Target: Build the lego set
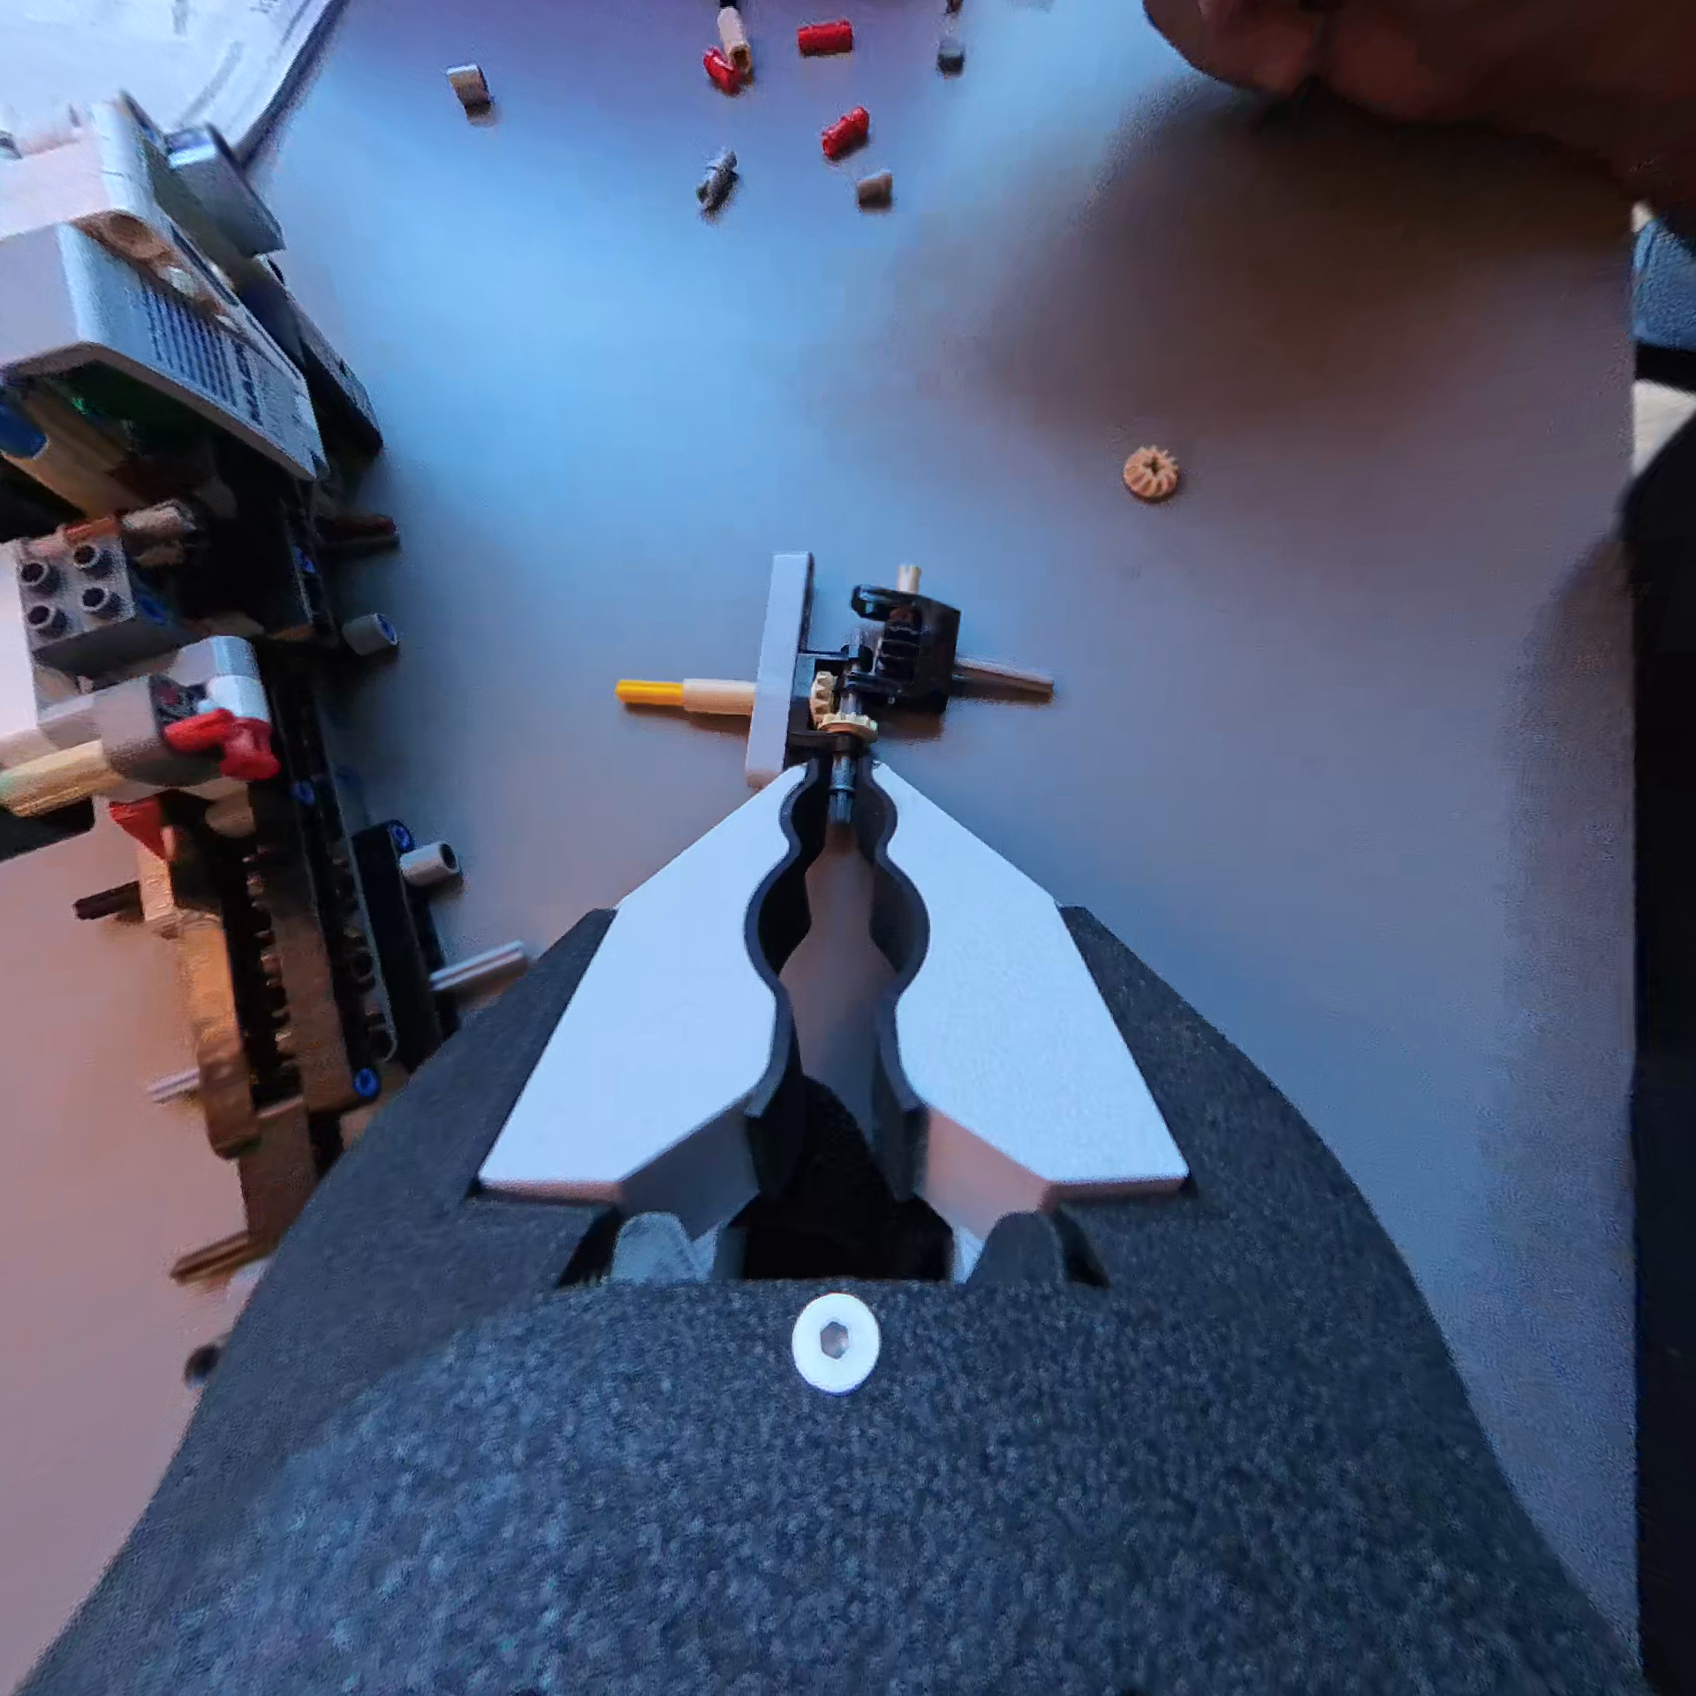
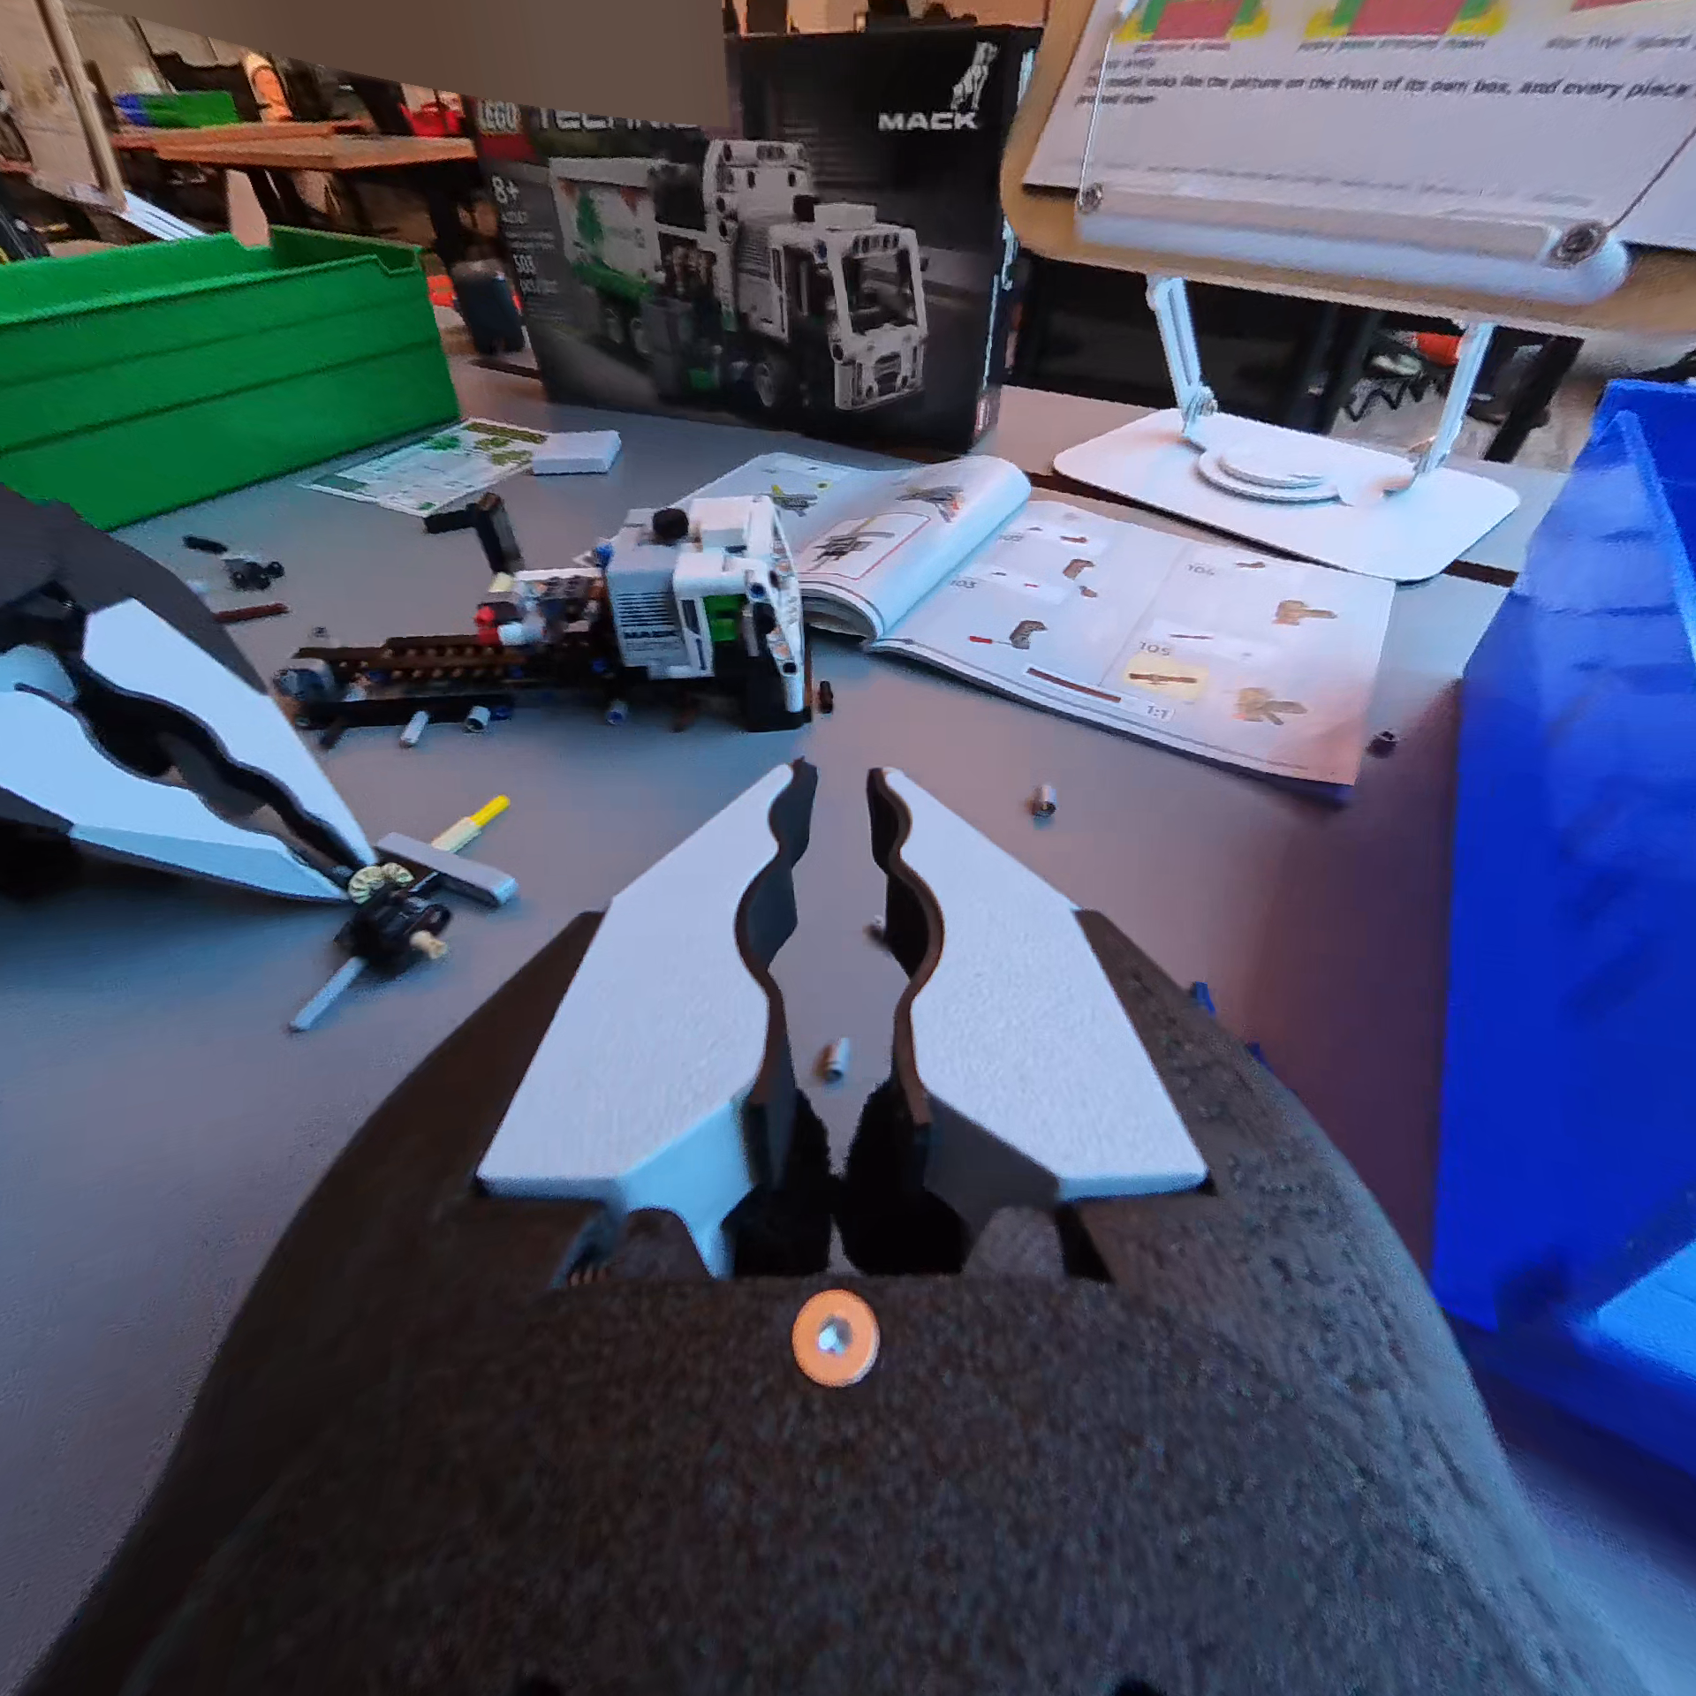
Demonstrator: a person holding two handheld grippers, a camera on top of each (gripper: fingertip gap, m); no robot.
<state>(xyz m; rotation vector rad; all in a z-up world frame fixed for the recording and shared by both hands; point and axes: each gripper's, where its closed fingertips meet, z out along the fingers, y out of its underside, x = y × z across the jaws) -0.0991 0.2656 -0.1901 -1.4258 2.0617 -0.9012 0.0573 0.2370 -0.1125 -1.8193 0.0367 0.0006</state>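
Note:
A small sub-assembly (image 1: 853, 675) lies on the grey table: a grey plate, a yellow and tan axle, a black housing, tan bevel gears and a grey axle. My left gripper (image 1: 842, 787) is shut on the dark axle end below its tan gear. In the right wrist view the same sub-assembly (image 2: 404, 909) sits at the left gripper's tip (image 2: 353, 876). My right gripper (image 2: 840, 780) is slightly open and empty, above the table to the right of it. The part-built truck (image 2: 642, 624) stands behind.
A loose tan gear (image 1: 1150, 473) lies to the right, with red pins (image 1: 844, 131) and grey bushes farther off. A hand (image 1: 1432, 55) is at the top right. An open instruction booklet (image 2: 1101, 606), the set's box (image 2: 762, 248), a green bin (image 2: 211, 358), a blue bin (image 2: 1578, 826) and a white stand (image 2: 1285, 486) surround the work area.

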